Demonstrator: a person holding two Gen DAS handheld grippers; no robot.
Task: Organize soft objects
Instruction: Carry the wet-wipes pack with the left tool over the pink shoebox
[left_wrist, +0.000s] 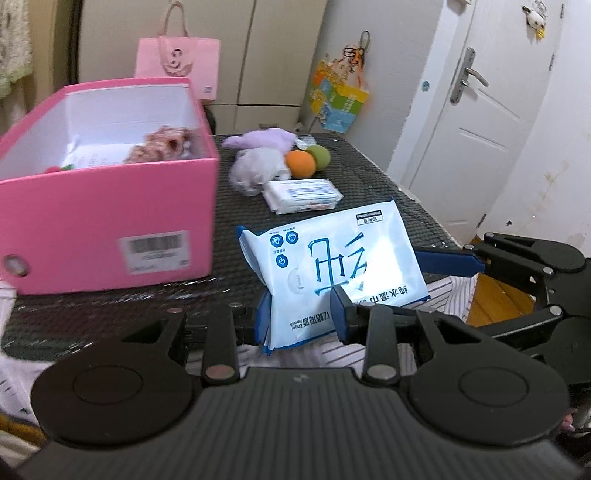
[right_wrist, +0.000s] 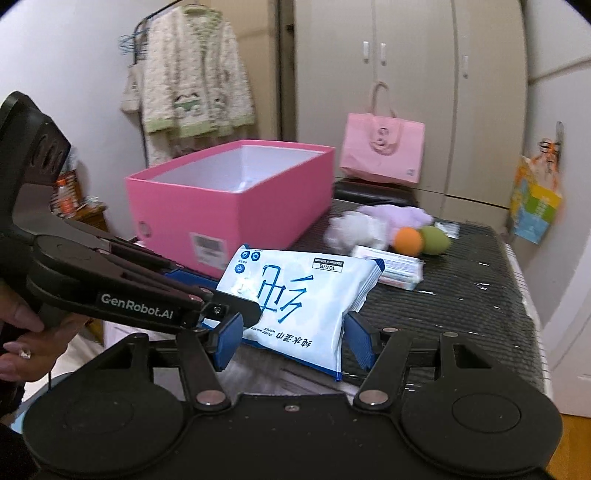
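Note:
A blue-and-white wet wipes pack (left_wrist: 332, 258) (right_wrist: 295, 295) hangs above the near edge of the dark mesh table (left_wrist: 369, 177). My left gripper (left_wrist: 301, 317) is shut on its near left corner. It enters the right wrist view from the left, its fingertips (right_wrist: 236, 314) on the pack. My right gripper (right_wrist: 291, 339) spans the pack's near edge, a pad against each side. One of its fingers (left_wrist: 450, 258) meets the pack's right edge. The open pink box (left_wrist: 110, 206) (right_wrist: 229, 206) stands to the left, with a pinkish soft item (left_wrist: 166, 144) inside.
Behind the pack lie a smaller white wipes pack (left_wrist: 303, 194), a white fluffy item (left_wrist: 255, 166), a purple plush (left_wrist: 262, 138), an orange ball (left_wrist: 300, 164) and a green ball (left_wrist: 319, 157). A pink bag (right_wrist: 382, 151) stands at the back. A hand (right_wrist: 22, 332) holds the left gripper.

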